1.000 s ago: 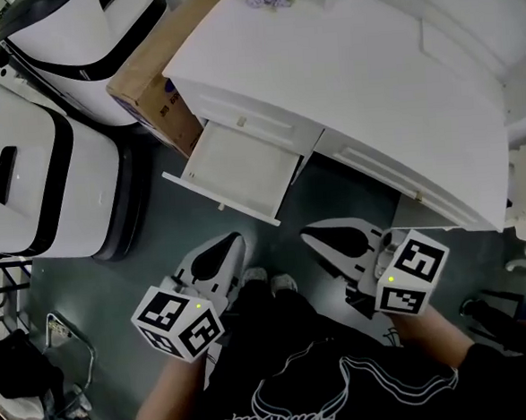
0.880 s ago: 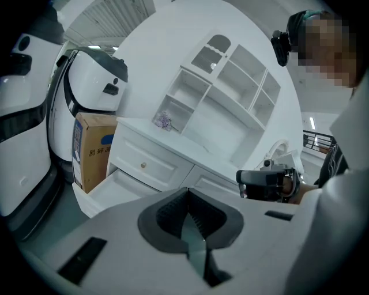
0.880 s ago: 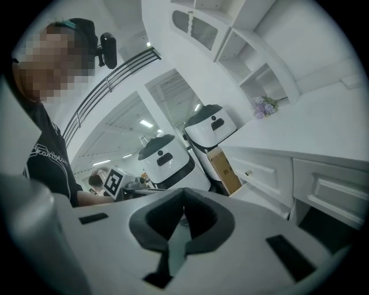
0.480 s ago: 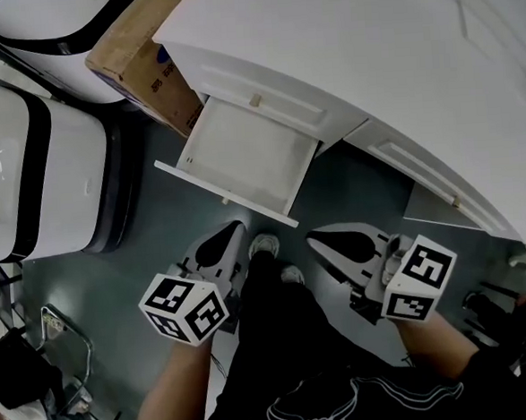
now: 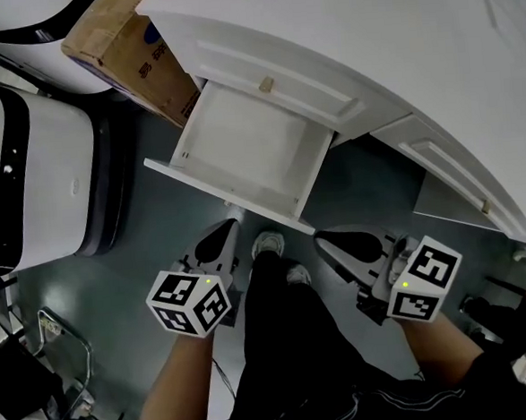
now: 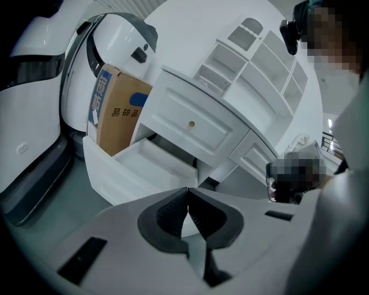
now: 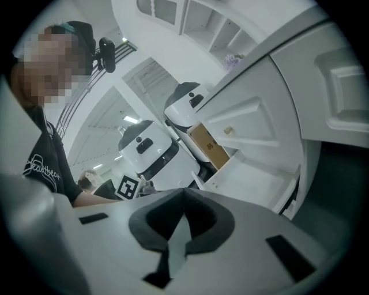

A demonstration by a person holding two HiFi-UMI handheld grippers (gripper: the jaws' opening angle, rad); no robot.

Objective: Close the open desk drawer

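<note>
The white desk (image 5: 385,34) has its lower left drawer (image 5: 250,147) pulled out wide, and the drawer is empty. Its front panel (image 5: 222,197) faces me. In the head view my left gripper (image 5: 232,218) is shut on nothing, its tip just short of that panel. My right gripper (image 5: 322,238) is also shut and empty, off the drawer's right corner. The left gripper view shows the open drawer (image 6: 141,167) beyond the closed left gripper (image 6: 188,193). The right gripper view shows the drawer (image 7: 253,178) past the closed right gripper (image 7: 184,193).
A cardboard box (image 5: 126,48) stands left of the desk beside big white machines (image 5: 35,167). Above the open drawer is a closed one with a knob (image 5: 266,85). Another closed drawer (image 5: 439,161) lies to the right. My shoes (image 5: 267,245) are between the grippers.
The head view has moved in toward the desk. The drawer looks larger and both grippers sit closer to its front panel. The drawer is still open, both grippers still shut.
</note>
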